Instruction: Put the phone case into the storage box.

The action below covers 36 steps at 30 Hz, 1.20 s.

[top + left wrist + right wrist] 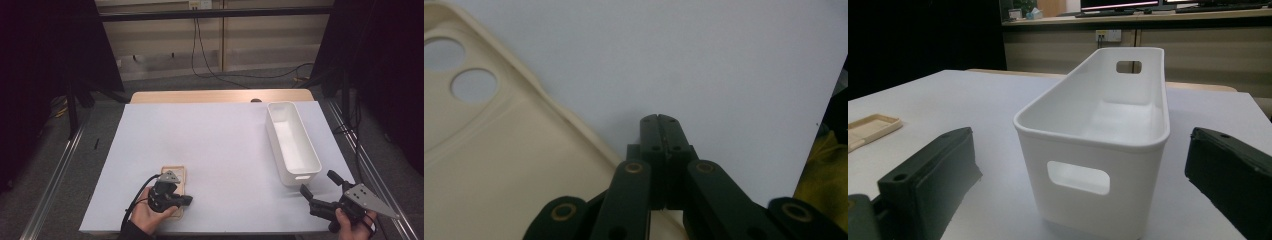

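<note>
Lying flat, cream phone case (499,165) shows 2 round camera holes.

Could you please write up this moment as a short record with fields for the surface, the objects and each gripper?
surface: white sheet on a wooden table
phone case: beige, flat on the sheet, near the front left edge
bin: white, empty, handle cut-outs, at the right
left gripper: jaws shut, empty, beside the phone case's edge
right gripper: jaws open, pointing at the bin's near end
</note>
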{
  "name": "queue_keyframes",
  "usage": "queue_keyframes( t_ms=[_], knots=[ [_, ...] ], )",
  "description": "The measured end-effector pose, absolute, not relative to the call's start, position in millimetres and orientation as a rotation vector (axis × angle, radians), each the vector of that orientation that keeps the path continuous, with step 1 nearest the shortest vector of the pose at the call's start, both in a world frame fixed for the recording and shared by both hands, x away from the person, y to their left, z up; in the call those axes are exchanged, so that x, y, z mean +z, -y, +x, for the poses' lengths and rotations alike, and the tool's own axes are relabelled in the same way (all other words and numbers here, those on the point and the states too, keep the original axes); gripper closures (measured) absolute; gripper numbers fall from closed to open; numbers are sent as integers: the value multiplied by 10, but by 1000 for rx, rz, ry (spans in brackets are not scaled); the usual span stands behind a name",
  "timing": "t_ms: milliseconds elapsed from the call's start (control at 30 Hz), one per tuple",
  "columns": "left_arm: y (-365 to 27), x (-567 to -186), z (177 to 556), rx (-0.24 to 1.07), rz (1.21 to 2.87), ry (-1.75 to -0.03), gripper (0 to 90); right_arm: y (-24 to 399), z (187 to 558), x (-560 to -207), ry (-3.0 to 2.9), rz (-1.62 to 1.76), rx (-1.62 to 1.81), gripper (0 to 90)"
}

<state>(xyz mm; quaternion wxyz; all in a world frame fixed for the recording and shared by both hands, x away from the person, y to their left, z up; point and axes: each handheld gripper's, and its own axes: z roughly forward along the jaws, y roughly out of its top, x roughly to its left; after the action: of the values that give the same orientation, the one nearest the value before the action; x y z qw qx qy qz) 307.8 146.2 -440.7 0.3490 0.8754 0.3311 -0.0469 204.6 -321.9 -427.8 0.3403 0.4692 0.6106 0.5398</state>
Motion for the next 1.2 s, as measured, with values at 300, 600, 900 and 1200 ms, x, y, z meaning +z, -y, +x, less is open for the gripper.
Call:
queue_keyframes(
  t_ms=[300,600,900,1200],
  knots=[
    [-1570,-4403,3081,-106,2271,-867,900,3217,2045,-4277,-1591,1220,1407,0],
    [-1712,-4395,3066,-82,2271,-872,900,3219,2047,-4279,-1591,1221,1406,0],
    [-1836,-4390,3064,-70,2267,-893,900,3218,2049,-4281,-1593,1225,1405,0],
    [-1897,-4391,3059,-63,2259,-905,900,3214,2050,-4281,-1596,1223,1404,0]
  ],
)
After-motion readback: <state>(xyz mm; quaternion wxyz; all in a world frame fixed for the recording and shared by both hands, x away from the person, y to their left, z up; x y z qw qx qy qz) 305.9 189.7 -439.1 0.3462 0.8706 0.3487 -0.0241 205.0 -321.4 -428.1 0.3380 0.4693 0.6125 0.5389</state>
